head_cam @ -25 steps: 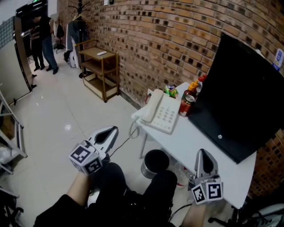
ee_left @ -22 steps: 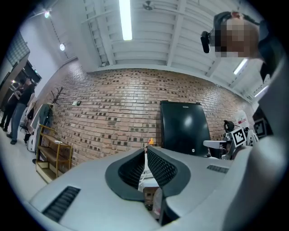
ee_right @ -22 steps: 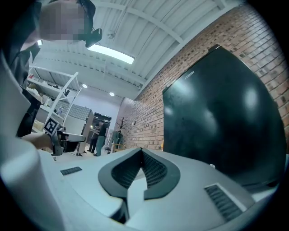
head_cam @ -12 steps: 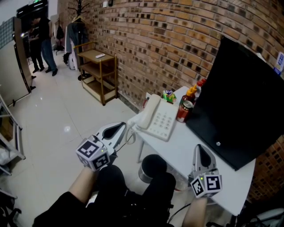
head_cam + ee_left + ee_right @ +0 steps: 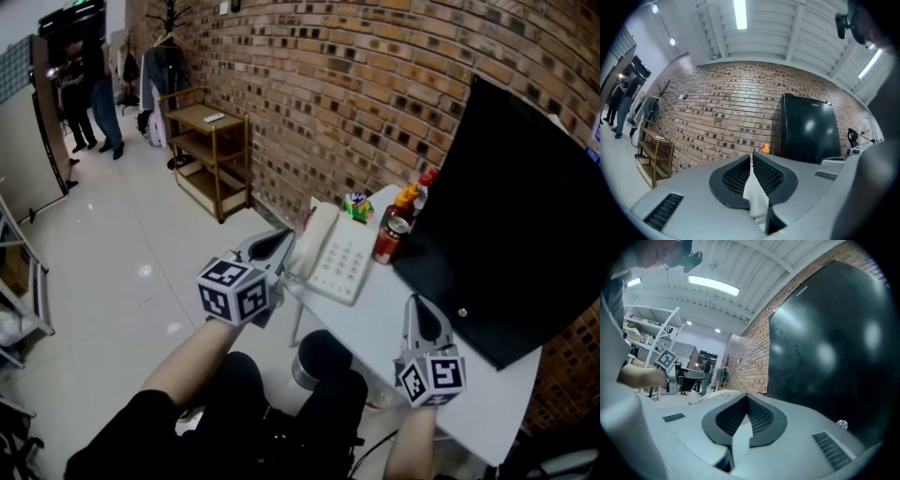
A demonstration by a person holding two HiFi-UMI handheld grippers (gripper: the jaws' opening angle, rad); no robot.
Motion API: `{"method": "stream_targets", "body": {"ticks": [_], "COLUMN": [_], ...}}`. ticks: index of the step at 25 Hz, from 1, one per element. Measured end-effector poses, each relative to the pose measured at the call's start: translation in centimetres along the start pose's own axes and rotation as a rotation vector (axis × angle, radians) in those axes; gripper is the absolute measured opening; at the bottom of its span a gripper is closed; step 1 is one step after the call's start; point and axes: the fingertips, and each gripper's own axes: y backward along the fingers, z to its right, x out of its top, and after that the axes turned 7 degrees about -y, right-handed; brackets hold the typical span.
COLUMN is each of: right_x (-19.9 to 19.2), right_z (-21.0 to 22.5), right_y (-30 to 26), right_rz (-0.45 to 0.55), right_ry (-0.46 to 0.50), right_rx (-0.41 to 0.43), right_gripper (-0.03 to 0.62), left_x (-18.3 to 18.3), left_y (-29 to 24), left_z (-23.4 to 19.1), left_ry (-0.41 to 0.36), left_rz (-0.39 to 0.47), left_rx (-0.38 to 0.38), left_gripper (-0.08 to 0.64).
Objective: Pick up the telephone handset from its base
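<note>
A white telephone lies at the near left corner of the white table. Its handset rests in the cradle along the phone's left side. My left gripper is shut and empty, with its tips just left of the handset; whether they touch it I cannot tell. In the left gripper view the jaws of that gripper meet, pointing at the brick wall. My right gripper hovers over the table's near part, right of the phone. It too is shut and holds nothing.
A large black monitor leans at the table's right. Sauce bottles and a red can stand behind the phone. A dark bin sits under the table. A wooden shelf stands by the brick wall, with people far left.
My left gripper has risen and moved right, from over the floor to the phone's left edge. The right gripper has shifted slightly forward over the table. Both stayed shut.
</note>
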Motion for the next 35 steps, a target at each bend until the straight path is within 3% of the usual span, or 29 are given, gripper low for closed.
{"method": "stream_targets", "body": {"ticks": [2, 4, 7, 9, 12, 17, 20, 25, 31, 32, 35], "right_x": [0.0, 0.0, 0.0, 0.0, -0.2, -0.3, -0.3, -0.3, -0.4, -0.4, -0.1], "right_z": [0.0, 0.0, 0.1, 0.1, 0.2, 0.8, 0.8, 0.6, 0.7, 0.6, 0.4], "right_y": [-0.4, -0.8, -1.2, -1.5, -1.7, -1.6, -1.5, -1.7, -1.9, -1.9, -1.7], "right_rz": [-0.006, -0.006, -0.009, -0.008, -0.002, 0.004, -0.001, 0.008, 0.007, 0.009, 0.017], "right_ry": [0.003, 0.01, 0.004, -0.007, -0.02, -0.058, -0.072, -0.085, -0.092, -0.085, -0.055], "right_rx": [0.002, 0.012, 0.011, 0.011, 0.015, 0.006, 0.008, 0.022, 0.032, 0.03, 0.018], "right_gripper": [0.009, 0.009, 0.009, 0.009, 0.009, 0.009, 0.009, 0.009, 0.009, 0.009, 0.009], "left_x": [0.2, -0.1, -1.2, -2.2, -3.7, -6.2, -7.0, -9.0, -8.4, -8.2, -7.2], "left_y": [-1.3, -2.8, -5.2, -7.0, -9.3, -11.3, -11.9, -11.2, -11.2, -11.3, -12.4], "left_z": [0.3, 0.5, 0.0, -0.4, -0.5, -0.6, -0.6, -3.2, -4.1, -3.8, -0.7], "left_ry": [-0.027, -0.072, -0.115, -0.104, -0.095, -0.17, -0.13, -0.073, -0.105, -0.1, -0.04], "left_rz": [-0.017, -0.067, -0.164, -0.251, -0.354, -0.456, -0.5, -0.672, -0.656, -0.639, -0.535], "left_rx": [-0.004, -0.007, 0.026, 0.037, 0.036, 0.031, 0.032, 0.17, 0.224, 0.21, 0.072], "left_gripper": [0.022, 0.15, 0.217, 0.279, 0.286, 0.287, 0.287, 0.286, 0.247, 0.244, 0.243]}}
